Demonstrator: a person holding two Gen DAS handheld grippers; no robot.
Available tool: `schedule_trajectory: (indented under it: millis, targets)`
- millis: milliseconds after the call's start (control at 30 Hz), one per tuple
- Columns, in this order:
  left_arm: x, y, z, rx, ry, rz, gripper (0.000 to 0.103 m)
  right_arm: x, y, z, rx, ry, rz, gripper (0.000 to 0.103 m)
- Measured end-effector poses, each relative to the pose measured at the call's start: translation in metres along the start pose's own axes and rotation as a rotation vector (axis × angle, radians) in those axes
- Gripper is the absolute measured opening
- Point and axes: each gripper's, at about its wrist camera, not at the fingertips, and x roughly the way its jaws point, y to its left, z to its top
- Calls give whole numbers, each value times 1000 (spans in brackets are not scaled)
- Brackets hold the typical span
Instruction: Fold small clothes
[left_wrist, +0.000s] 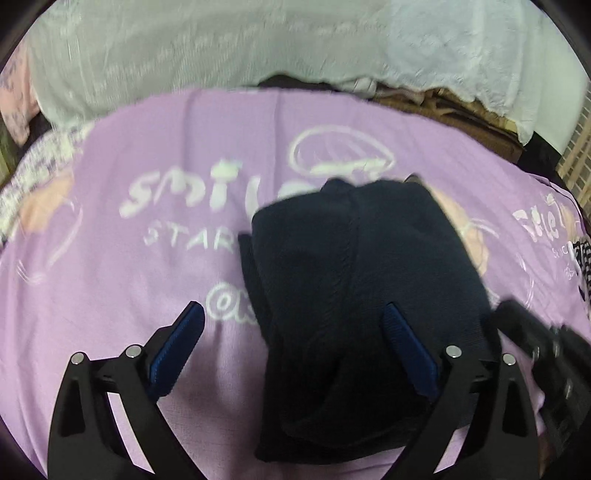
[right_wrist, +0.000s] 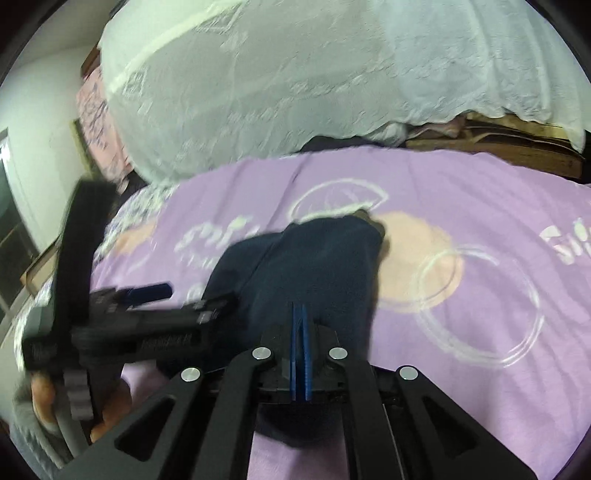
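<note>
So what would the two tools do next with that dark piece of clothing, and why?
Probably the left tool closes on the near left edge of the dark garment to help fold it. Its jaws stand wide open, one pad over the cloth, while the right tool is shut over the garment's near end on the purple sheet.

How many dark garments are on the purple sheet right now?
1. A navy garment lies bunched mid-sheet, in front of both grippers, on the purple sheet. A checked fabric shows at the right edge; more could be out of view.
</note>
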Motion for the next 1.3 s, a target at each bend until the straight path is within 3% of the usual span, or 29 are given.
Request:
schedule_trajectory:
  millis: [100, 200, 367, 533, 567, 633, 667, 900, 1300]
  targets:
    - [0, -10, 2, 27, -20, 31, 95, 14, -5, 15, 41, 37, -3, 5]
    - [14, -13, 1, 53, 11, 71, 95, 41, -4, 19, 38, 101, -35, 5]
    - [15, -16, -3, 86, 3, 112, 96, 42, 3, 8, -24, 69, -65, 4]
    - [11, -20, -2, 100, -18, 123, 96, 20, -10, -2, 28, 1, 0, 7]
    - [10, -20, -2, 99, -22, 121, 96, 16, -12, -4, 32, -11, 1, 13]
    - [5, -21, -1, 100, -35, 123, 96, 5, -18, -9, 55, -45, -17, 67]
    - [2, -21, -1, 102, -48, 122, 96, 0, -23, -12, 77, -73, -27, 71]
    - [-12, -26, 2, 115, -108, 121, 96, 9, -40, -18, 148, -36, -5, 71]
    - [-14, -27, 2, 119, -119, 116, 96, 14, -43, -21, 174, -22, 15, 71]
